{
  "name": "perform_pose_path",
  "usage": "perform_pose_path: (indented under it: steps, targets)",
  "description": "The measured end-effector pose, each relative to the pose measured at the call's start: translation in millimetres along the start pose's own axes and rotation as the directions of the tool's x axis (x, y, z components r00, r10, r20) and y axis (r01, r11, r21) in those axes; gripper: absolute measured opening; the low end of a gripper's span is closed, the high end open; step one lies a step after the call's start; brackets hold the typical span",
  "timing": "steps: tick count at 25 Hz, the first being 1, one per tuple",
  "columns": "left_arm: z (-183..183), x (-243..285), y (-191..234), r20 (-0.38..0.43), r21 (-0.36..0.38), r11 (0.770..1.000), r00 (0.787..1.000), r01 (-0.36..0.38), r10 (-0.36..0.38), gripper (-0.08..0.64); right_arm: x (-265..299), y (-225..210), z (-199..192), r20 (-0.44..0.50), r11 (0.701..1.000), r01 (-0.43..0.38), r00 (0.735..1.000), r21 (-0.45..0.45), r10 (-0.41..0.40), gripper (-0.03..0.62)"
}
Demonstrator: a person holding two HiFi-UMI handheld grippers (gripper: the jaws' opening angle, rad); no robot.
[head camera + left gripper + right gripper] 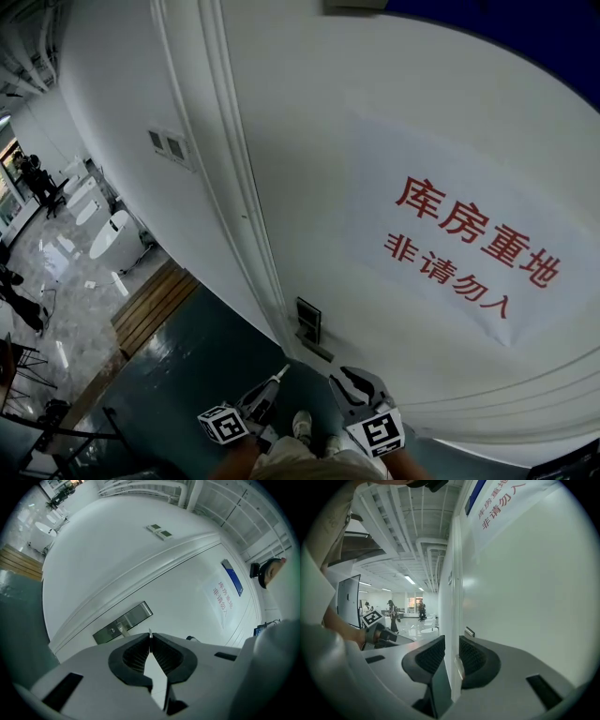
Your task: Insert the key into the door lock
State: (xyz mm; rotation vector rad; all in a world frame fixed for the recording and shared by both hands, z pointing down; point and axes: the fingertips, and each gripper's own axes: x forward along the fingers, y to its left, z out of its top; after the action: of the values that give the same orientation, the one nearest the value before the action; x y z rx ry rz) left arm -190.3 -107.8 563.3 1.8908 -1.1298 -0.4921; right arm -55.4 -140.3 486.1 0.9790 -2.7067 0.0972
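left tool (151, 641): jaws closed tight on the key (150, 633). only a thin metal sliver shows above the ribbed pads, pointing toward the door (422, 122). in the head view the same tool (270, 392) sits low and left of the lock plate (307, 322), near it but apart, with the key tip (282, 372) not yet at the plate.

right tool (451, 656): jaws a narrow gap apart, nothing between them. it is held close beside the door face, right of the lock plate in the head view (359, 382).

lock plate (123, 623): a dark metal strip on the white door by the frame moulding, with a small round fitting (112, 630) that is likely the cylinder. the slot itself is too small to read.

handling, as judged: the key is light, stiff, thin and smooth, so it could pivot or slip between the pads if pushed off-axis. the hold belongs on the flat bow, leaving the blade free, as it appears here. insertion will want the blade square to the slot and a gentle push.

paper sign (464, 239) with red characters is on the door, well apart from the lock.
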Motion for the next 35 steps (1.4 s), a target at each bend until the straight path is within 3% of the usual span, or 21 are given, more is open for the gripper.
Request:
perform_pose_path:
  steps: [15,24,35]
  targets:
    - [20,31,62,-0.074,-0.085,0.996,0.997,0.025,-0.031,0.032,49,-6,-4,-0.055,0.999,0.043,0.997,-0.024,-0.045,0.098]
    - [13,51,93,-0.134,-0.142,0.989,0.989,0.050,-0.069,0.032,66,-11,-10,-0.079,0.996,0.088,0.993,-0.028,-0.090,0.098]
    - [0,75,118,-0.132,-0.249,0.968,0.990,0.020,-0.054,0.032,72,-20,-12,-0.073,0.994,0.112,0.991,-0.017,-0.113,0.098]
